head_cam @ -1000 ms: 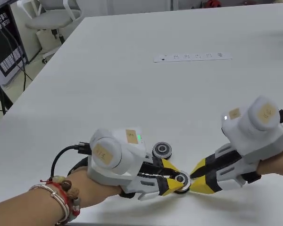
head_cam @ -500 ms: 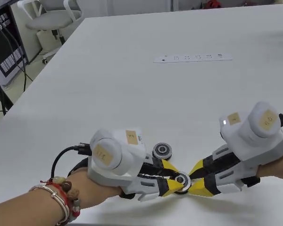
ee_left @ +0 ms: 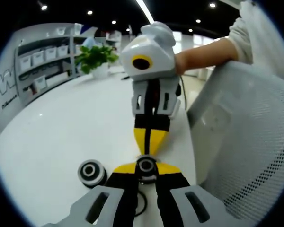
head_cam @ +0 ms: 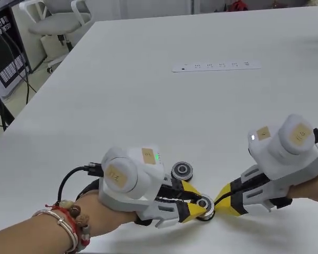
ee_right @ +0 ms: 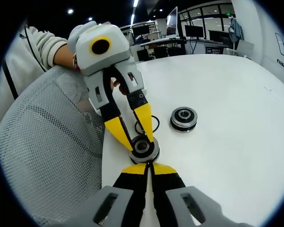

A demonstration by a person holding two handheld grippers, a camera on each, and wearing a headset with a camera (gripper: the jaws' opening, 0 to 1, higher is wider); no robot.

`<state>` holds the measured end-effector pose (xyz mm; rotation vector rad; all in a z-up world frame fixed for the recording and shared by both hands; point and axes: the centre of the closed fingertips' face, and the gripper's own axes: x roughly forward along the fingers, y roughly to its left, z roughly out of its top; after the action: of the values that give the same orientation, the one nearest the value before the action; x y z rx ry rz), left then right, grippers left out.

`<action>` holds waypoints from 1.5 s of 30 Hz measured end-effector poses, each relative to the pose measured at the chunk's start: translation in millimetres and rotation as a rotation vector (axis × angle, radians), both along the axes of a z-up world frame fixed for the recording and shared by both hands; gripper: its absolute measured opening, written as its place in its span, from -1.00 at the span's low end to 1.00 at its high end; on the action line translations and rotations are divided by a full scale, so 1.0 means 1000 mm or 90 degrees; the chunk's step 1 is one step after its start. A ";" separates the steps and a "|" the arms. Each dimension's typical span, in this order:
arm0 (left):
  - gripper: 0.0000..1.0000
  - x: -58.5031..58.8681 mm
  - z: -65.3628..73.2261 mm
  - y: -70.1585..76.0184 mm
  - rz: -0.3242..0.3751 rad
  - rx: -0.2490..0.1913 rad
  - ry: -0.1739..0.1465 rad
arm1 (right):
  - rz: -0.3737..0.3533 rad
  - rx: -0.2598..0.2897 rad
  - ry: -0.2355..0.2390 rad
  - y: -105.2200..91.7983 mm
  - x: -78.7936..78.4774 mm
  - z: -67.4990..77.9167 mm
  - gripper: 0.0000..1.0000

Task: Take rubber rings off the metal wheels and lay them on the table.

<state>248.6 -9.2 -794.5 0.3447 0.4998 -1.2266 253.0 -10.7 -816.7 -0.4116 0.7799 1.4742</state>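
- Head view: the left gripper (head_cam: 195, 203) was clamped across a metal wheel (head_cam: 204, 203) near the table's (head_cam: 148, 106) front edge, presumably to keep it from turning. The right gripper (head_cam: 220, 202) met it nose to nose from the opposite side. A second wheel (head_cam: 182, 170) lay flat just behind them.
- Same view: the table was white and smooth. A power strip (head_cam: 216, 66) lay far off, and an office chair (head_cam: 55, 21) stood beyond the left corner.
- Left gripper view: our jaws sat either side of the wheel, closed on it. We could not tell whether it rested on the table or hung just above. A mesh chair back (ee_left: 246, 142) rose at the right, with a potted plant (ee_left: 97, 54) and shelves (ee_left: 42, 61) behind.
- Right gripper view: the jaws were drawn together, their tips nipping the rubber ring (ee_right: 157, 151) at the wheel's near edge. We judged this a grip for peeling it off against the left gripper's hold. A loose ring (ee_right: 157, 125) lay on the table behind, so one was already off. Monitors (ee_right: 189, 30) stood on desks under the ceiling lights.
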 end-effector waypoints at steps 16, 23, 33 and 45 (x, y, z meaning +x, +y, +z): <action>-0.72 -0.002 0.000 -0.003 -0.009 0.001 -0.003 | -0.048 0.005 0.066 -0.006 0.001 0.006 -1.00; -0.72 -0.002 -0.001 -0.003 -0.009 0.000 -0.002 | -0.082 0.022 0.102 -0.006 0.001 0.012 -1.00; -0.72 -0.002 0.000 -0.003 -0.009 -0.003 -0.002 | -0.109 0.048 0.141 -0.003 0.001 0.017 -1.00; -0.72 -0.003 0.000 -0.004 -0.021 0.006 -0.017 | -0.114 0.053 0.152 0.000 -0.001 0.019 -1.00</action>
<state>246.1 -12.9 -794.0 0.3783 0.4783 -1.2501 252.4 -11.0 -797.3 -0.1001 0.9156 1.3959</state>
